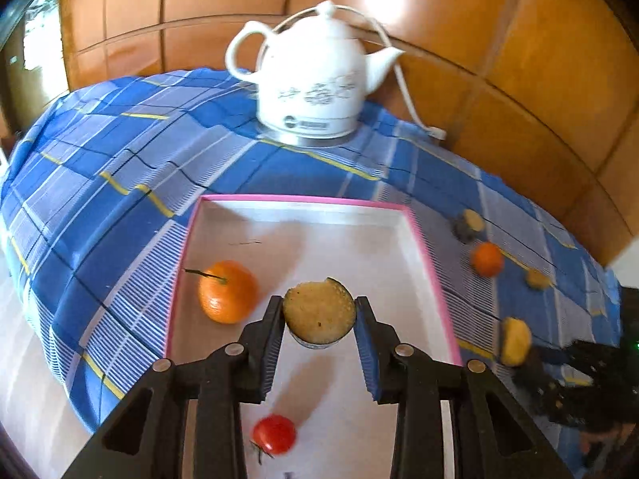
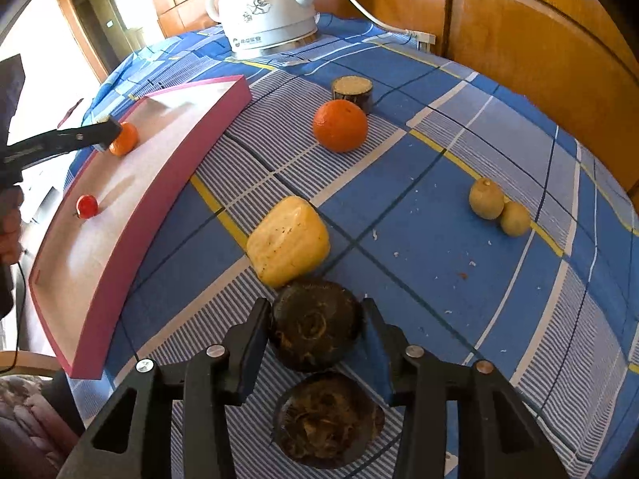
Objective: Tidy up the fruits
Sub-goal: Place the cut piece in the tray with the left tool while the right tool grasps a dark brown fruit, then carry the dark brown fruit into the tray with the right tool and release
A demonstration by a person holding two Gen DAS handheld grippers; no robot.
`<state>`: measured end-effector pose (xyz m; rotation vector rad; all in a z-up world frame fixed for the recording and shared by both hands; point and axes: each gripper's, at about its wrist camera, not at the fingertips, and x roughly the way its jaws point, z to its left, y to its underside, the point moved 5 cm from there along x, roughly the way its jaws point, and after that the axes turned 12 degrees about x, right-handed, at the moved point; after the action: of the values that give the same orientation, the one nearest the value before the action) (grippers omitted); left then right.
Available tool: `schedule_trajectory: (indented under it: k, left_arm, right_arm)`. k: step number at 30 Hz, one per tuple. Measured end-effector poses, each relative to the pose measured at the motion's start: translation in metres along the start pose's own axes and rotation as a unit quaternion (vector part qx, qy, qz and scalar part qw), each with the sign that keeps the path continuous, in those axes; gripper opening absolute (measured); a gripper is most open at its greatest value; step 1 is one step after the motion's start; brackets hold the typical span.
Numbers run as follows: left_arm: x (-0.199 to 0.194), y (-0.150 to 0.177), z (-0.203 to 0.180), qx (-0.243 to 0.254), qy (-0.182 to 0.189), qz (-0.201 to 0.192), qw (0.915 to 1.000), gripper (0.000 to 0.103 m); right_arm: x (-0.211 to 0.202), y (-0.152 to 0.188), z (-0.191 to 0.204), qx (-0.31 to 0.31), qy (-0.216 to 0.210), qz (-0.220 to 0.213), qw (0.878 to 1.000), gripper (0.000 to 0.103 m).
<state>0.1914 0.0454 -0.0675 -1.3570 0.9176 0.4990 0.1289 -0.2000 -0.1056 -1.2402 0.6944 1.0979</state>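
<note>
Two grippers, each pinching a piece of fruit — one over the tray, one out on the cloth.

Left gripper (image 1: 319, 321) clamps a round yellow-topped fruit slice (image 1: 319, 311) above the pink-rimmed tray (image 1: 303, 199), where a tangerine (image 1: 227, 291) and a cherry tomato (image 1: 274, 434) already lie; let go from height, it could bounce or roll onto either. Right gripper (image 2: 317, 325) presses on a dark, rough-skinned fruit (image 2: 315, 323) just beside a yellow chunk (image 2: 288, 239) — a slanted lift might nudge that, or the round skin might slip from the pads. Underneath is a wrinkled blue plaid tablecloth (image 2: 439, 279), so loose fruit such as the orange (image 2: 340, 125) may roll. A white kettle (image 1: 315, 80) stands against wood panelling.
</note>
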Motion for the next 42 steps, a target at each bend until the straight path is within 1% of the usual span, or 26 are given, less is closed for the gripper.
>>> schedule_trajectory:
  k: [2, 3, 7, 10, 15, 20, 29, 32, 38, 42]
  left_arm:
    - [0.0, 0.0, 0.002, -0.007, -0.011, -0.003, 0.9999, 0.059]
    - [-0.003, 0.002, 0.002, -0.012, -0.017, -0.009, 0.9997, 0.061]
    - [-0.016, 0.008, -0.002, -0.007, -0.036, -0.016, 0.9992, 0.061]
    - [-0.03, 0.015, -0.015, 0.011, -0.048, -0.025, 0.9985, 0.061]
    - [-0.054, 0.024, -0.035, 0.028, -0.046, -0.047, 0.9974, 0.062]
    - [-0.072, 0.032, -0.047, 0.036, -0.042, -0.059, 0.9967, 0.064]
    - [-0.083, 0.045, -0.054, 0.04, -0.047, -0.056, 0.9965, 0.067]
    - [-0.084, 0.049, -0.052, 0.038, -0.048, -0.054, 0.9967, 0.068]
    - [-0.084, 0.055, -0.049, 0.036, -0.05, -0.052, 0.9967, 0.069]
    - [-0.084, 0.059, -0.045, 0.032, -0.053, -0.051, 0.9968, 0.071]
  right_arm:
    - [0.0, 0.0, 0.0, -0.001, 0.0, 0.001, 1.0, 0.046]
    - [0.0, 0.0, 0.0, -0.002, 0.001, 0.001, 1.0, 0.046]
    - [0.0, 0.0, 0.0, -0.007, 0.006, -0.001, 1.0, 0.046]
    - [-0.001, 0.001, 0.002, -0.01, 0.011, -0.003, 1.0, 0.046]
    - [-0.001, 0.002, 0.006, -0.017, 0.018, -0.009, 1.0, 0.045]
    - [-0.002, 0.005, 0.008, -0.029, 0.025, -0.003, 0.999, 0.045]
    - [-0.012, 0.012, 0.025, -0.064, -0.001, 0.005, 0.998, 0.045]
    - [-0.018, 0.013, 0.029, -0.071, -0.01, -0.003, 0.997, 0.045]
    - [-0.031, 0.008, 0.034, -0.07, -0.04, -0.025, 0.996, 0.045]
    - [-0.031, 0.01, 0.036, -0.072, -0.037, -0.028, 0.996, 0.045]
